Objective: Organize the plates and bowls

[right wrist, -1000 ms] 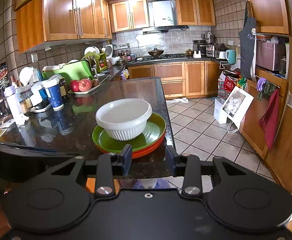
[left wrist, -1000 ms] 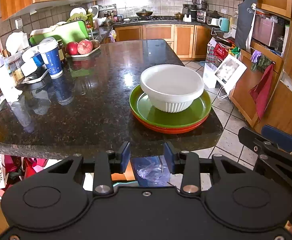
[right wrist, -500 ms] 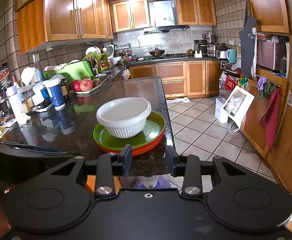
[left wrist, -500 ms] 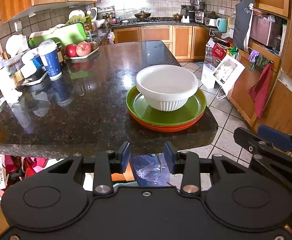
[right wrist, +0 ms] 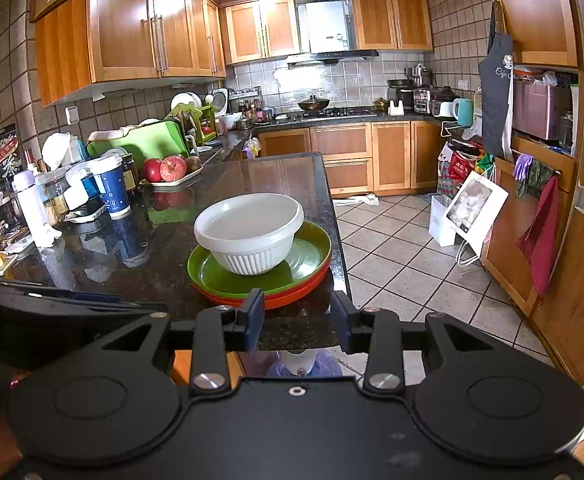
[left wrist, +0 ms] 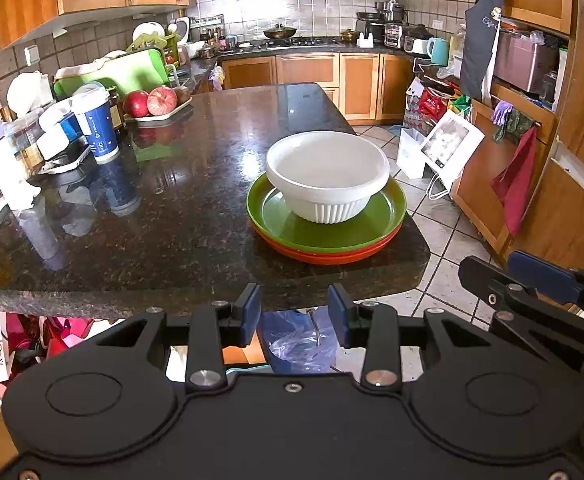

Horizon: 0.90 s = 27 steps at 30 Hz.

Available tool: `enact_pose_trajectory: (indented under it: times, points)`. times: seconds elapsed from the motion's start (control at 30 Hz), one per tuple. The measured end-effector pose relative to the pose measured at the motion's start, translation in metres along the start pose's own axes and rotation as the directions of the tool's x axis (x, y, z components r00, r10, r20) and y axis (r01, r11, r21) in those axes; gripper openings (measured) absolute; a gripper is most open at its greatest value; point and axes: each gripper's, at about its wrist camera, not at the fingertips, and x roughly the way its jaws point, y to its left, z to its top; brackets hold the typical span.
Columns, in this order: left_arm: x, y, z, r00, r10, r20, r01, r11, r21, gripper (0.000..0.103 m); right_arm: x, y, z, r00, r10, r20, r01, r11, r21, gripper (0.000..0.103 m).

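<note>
Left wrist view: left gripper [left wrist: 294, 314] angled downward short of the desk [left wrist: 171, 216] edge, jaws released with a gap between them, nothing held. Right gripper [left wrist: 532, 280] visible at far right of this view, beside the desk corner.
Containers, left to right: blue paper cup [left wrist: 99, 128], lidded, ahead and far left of the jaws; tray of apples [left wrist: 159, 110] behind it; white bowl [left wrist: 327, 174], empty, standing upright in green plate [left wrist: 388, 216], which is stacked on orange plate [left wrist: 332, 256].
Stack lies ahead of the jaws, slightly right, well apart.
Right wrist view: right gripper [right wrist: 296, 322] jaws released, empty; stack just ahead, slightly left, orange plate's near rim close to the left jaw.
</note>
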Motion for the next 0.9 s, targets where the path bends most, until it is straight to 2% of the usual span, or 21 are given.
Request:
enact_pose_trajectory:
  times: [0.9]
  points:
    - [0.0071,0.0088,0.0032,1.000,-0.029,-0.002,0.029,0.999,0.024,0.047,0.0059,0.0069,0.0035,1.000,-0.019,-0.014,0.019,1.000,0.006,0.039]
